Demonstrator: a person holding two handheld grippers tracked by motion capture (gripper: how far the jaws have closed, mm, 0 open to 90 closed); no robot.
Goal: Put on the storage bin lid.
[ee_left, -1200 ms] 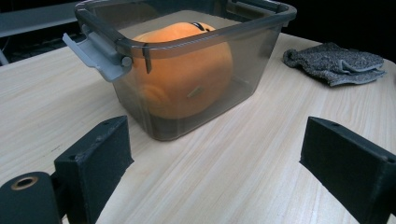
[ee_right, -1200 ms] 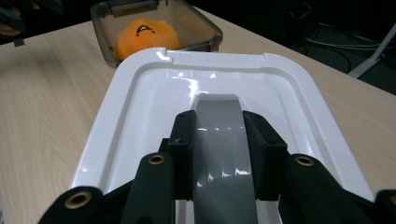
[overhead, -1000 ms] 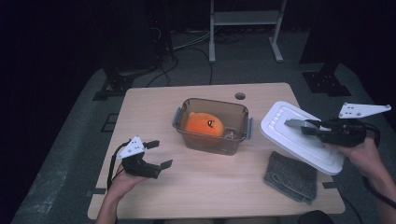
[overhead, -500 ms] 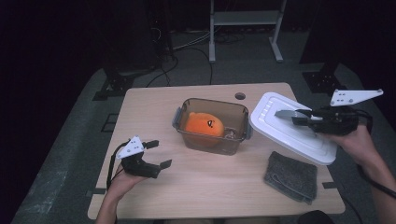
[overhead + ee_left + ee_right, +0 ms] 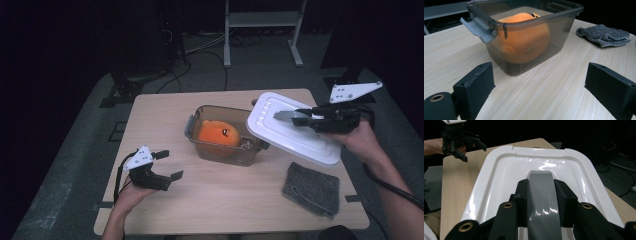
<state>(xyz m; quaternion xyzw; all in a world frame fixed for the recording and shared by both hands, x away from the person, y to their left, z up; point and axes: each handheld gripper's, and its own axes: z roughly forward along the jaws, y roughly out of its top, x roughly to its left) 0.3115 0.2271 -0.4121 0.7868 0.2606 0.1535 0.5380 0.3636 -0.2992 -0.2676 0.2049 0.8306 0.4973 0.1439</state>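
Note:
A clear brown container (image 5: 196, 116) stands mid-table with an orange plush toy (image 5: 218, 134) inside; the left gripper view shows the container (image 5: 564, 22) and toy (image 5: 524, 37) close up. My right gripper (image 5: 291, 116) is shut on the grey handle (image 5: 540, 195) of a white lid (image 5: 292, 135). It holds the lid tilted in the air, its left edge over the container's right end. In the right gripper view the lid (image 5: 506, 170) stretches ahead of the jaws (image 5: 540, 187). My left gripper (image 5: 170, 164) rests open at the table's front left, nothing between its fingers (image 5: 541, 82).
A folded grey cloth (image 5: 311, 189) lies at the front right of the table, also seen as the cloth (image 5: 605, 35) beyond the container. A grey latch (image 5: 477, 28) sticks out from the container's near end. Dark floor, cables and a white rack leg (image 5: 227, 30) lie behind the table.
My right gripper has carried the lid up and to the left, from over the cloth to the container's right end. The left gripper has stayed put.

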